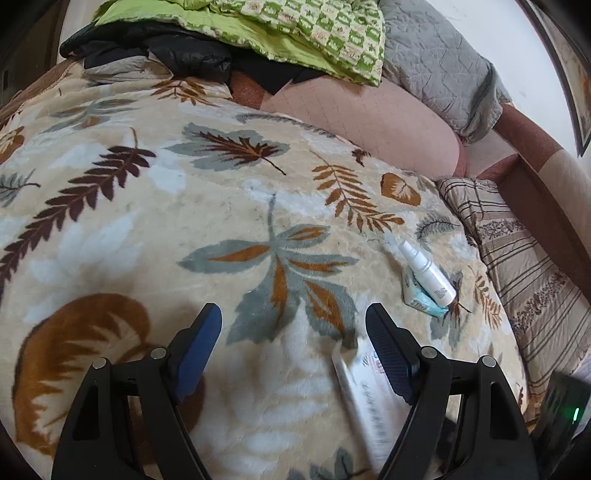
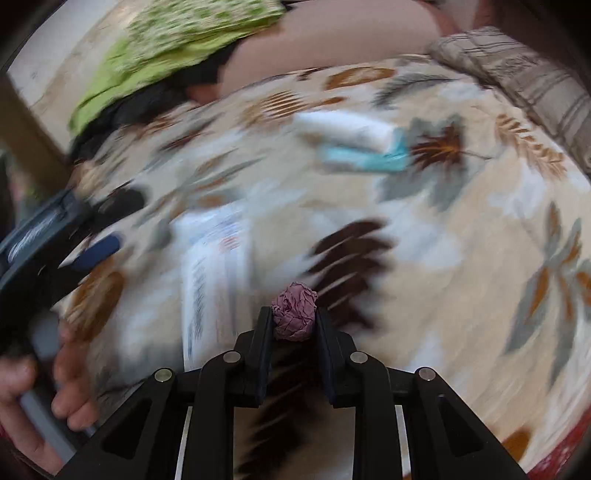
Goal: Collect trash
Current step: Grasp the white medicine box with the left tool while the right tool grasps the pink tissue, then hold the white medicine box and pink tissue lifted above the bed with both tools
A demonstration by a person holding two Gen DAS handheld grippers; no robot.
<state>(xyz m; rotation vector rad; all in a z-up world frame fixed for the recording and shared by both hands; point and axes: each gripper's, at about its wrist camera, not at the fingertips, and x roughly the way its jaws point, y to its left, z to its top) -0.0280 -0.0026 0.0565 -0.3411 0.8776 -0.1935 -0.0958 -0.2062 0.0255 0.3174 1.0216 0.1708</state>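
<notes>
My right gripper (image 2: 294,314) is shut on a crumpled pink paper ball (image 2: 294,315), held above the leaf-patterned blanket (image 2: 461,236). My left gripper (image 1: 293,317) hangs open over the blanket (image 1: 147,221), with nothing between its fingers. A white printed carton (image 1: 364,402) lies flat just inside its right finger, partly hidden by it; the same carton (image 2: 216,273) shows blurred in the right wrist view. A white spray bottle (image 1: 428,275) rests on a teal and white packet (image 1: 424,302) to the right. Bottle (image 2: 347,131) and packet (image 2: 369,157) are blurred in the right wrist view.
Folded green quilt (image 1: 295,33), dark clothing (image 1: 166,51), a pink cushion (image 1: 369,125) and a grey quilted pillow (image 1: 443,66) are piled at the far end. A striped brown cloth (image 1: 524,266) lines the right edge. A hand (image 2: 40,384) grips the left tool's handle.
</notes>
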